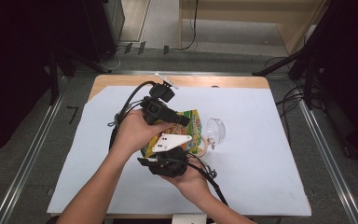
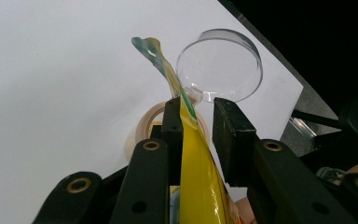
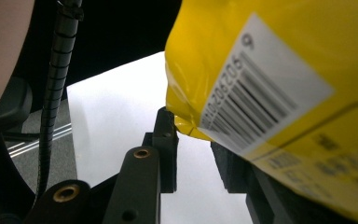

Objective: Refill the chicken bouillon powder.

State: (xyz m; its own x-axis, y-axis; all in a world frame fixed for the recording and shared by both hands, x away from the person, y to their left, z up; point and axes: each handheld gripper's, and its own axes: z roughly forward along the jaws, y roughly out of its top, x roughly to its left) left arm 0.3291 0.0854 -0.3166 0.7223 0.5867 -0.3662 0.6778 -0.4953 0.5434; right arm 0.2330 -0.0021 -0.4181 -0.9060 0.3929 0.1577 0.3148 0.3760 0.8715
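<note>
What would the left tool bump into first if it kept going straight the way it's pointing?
Probably the clear plastic cup lying on its side just beyond the left tool, with the tape roll below the line; depth is hard to judge.

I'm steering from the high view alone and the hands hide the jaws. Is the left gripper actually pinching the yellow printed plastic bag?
Observer: No. In the left gripper view, the left gripper has the edge of the yellow printed plastic bag lying against one jaw. The white table sheet shows between the bag and the other jaw.
Operator: And the right gripper?
Observer: The right gripper has a corner of the bag between its jaws. The bag covers one jaw, so I cannot tell whether it grips.
Operator: Which face of the bag is turned toward it?
Observer: The face with the white barcode label.
</note>
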